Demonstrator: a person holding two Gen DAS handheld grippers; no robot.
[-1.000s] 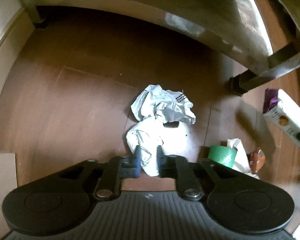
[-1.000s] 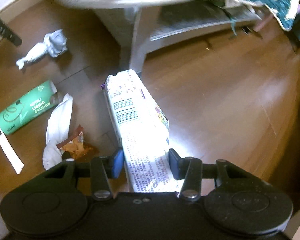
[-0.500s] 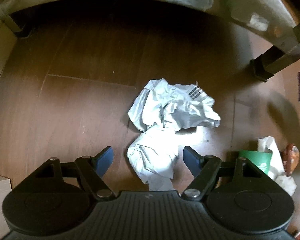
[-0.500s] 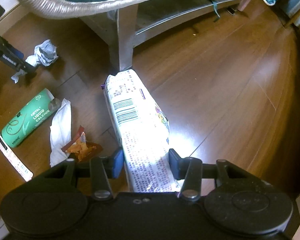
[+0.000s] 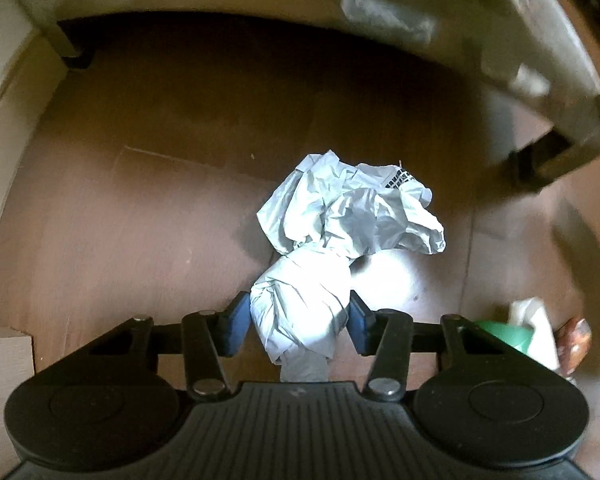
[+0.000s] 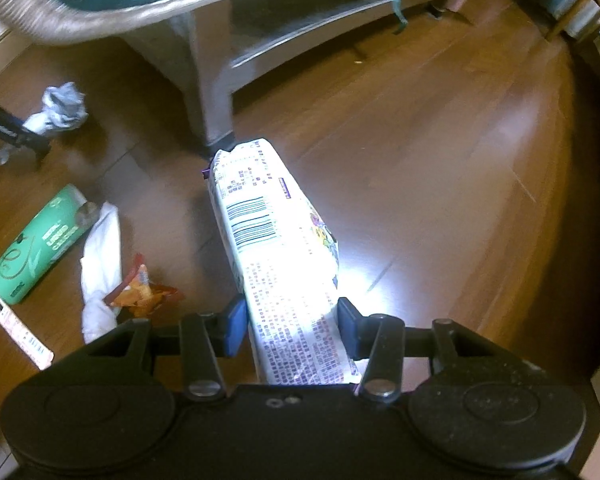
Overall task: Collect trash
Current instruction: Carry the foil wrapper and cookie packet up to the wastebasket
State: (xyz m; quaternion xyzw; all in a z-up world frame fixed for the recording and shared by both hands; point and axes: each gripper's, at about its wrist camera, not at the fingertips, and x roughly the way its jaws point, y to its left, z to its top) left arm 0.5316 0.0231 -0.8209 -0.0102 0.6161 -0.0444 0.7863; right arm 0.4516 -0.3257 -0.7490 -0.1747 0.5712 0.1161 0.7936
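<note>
On the wood floor [image 5: 140,220], your left gripper [image 5: 298,322] points steeply down, jaws just closing around the crumpled paper [image 5: 340,236], pads at its sides. Your right gripper [image 6: 290,326], equally steep, clamps the snack packet [image 6: 276,248] stretching toward 12 o'clock.
</note>
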